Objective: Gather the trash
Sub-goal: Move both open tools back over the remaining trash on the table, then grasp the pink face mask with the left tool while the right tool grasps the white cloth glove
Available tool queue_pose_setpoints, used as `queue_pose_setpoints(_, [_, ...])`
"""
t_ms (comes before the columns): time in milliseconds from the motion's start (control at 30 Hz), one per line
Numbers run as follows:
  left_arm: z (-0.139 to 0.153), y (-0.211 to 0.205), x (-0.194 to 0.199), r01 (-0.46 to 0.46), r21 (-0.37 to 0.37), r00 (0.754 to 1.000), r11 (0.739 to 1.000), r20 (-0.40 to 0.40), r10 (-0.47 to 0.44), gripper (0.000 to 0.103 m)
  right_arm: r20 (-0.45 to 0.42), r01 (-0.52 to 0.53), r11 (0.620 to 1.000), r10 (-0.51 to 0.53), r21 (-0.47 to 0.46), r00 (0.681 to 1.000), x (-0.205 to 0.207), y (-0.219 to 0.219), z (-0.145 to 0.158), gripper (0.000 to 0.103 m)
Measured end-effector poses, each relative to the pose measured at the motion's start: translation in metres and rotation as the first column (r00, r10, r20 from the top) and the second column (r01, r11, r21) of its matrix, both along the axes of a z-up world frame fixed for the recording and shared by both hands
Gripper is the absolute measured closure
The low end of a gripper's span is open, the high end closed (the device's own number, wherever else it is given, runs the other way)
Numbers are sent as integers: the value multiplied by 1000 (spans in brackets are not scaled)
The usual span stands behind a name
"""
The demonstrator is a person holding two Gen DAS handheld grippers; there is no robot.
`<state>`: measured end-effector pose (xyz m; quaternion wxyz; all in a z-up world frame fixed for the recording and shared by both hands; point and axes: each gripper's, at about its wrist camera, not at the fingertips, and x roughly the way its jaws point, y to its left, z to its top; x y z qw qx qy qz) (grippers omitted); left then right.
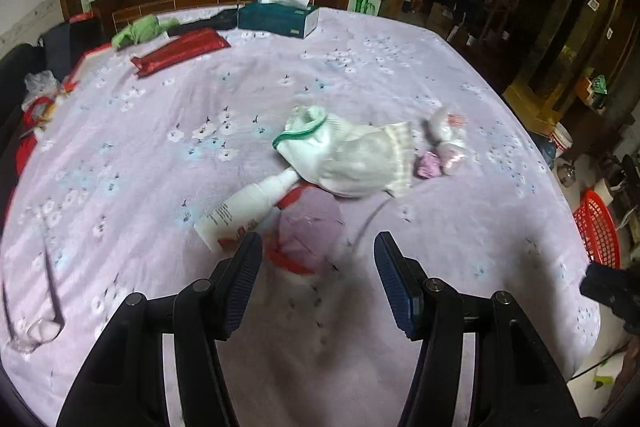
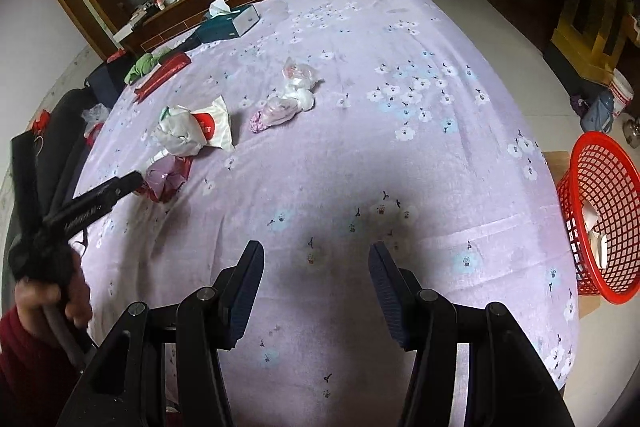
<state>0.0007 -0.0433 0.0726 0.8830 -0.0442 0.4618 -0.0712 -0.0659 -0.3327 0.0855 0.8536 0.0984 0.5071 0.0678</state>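
Observation:
Trash lies on a lilac flowered cloth (image 1: 360, 75): a white crumpled bag with a green band (image 1: 348, 155), a white spray bottle (image 1: 248, 207), a purple and red wrapper (image 1: 308, 231) and small pink and clear plastic wads (image 1: 444, 143). My left gripper (image 1: 318, 247) is open just short of the wrapper, its left finger beside the bottle's base. In the right wrist view the same pile (image 2: 192, 131) and wads (image 2: 292, 95) lie far left. My right gripper (image 2: 316, 255) is open over bare cloth, holding nothing. The left gripper's tip (image 2: 120, 187) shows near the wrapper (image 2: 168, 175).
A red mesh basket (image 2: 600, 211) with some paper inside stands on the floor off the table's right edge. At the far side lie a teal tissue box (image 1: 280, 17), a red packet (image 1: 180, 51) and green cloth (image 1: 140, 29). A hand and red sleeve (image 2: 32, 327) hold the left gripper.

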Motion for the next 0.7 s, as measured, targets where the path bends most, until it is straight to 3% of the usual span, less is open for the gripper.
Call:
queue_pose_setpoints(233, [-32, -9, 32, 49, 39, 997, 998, -58, -47, 56, 3, -11, 1000, 11, 5, 1000, 1, 2, 3, 44])
queue_pose_setpoints(400, [-39, -11, 38, 41, 50, 998, 998, -49, -39, 62, 23, -54, 998, 54, 20, 998, 13, 15, 12, 44])
queue_pose_setpoints(700, [-23, 10, -10, 23, -15, 999, 1000, -34, -23, 64, 35, -198, 974, 195, 108, 980, 69, 74, 15, 44])
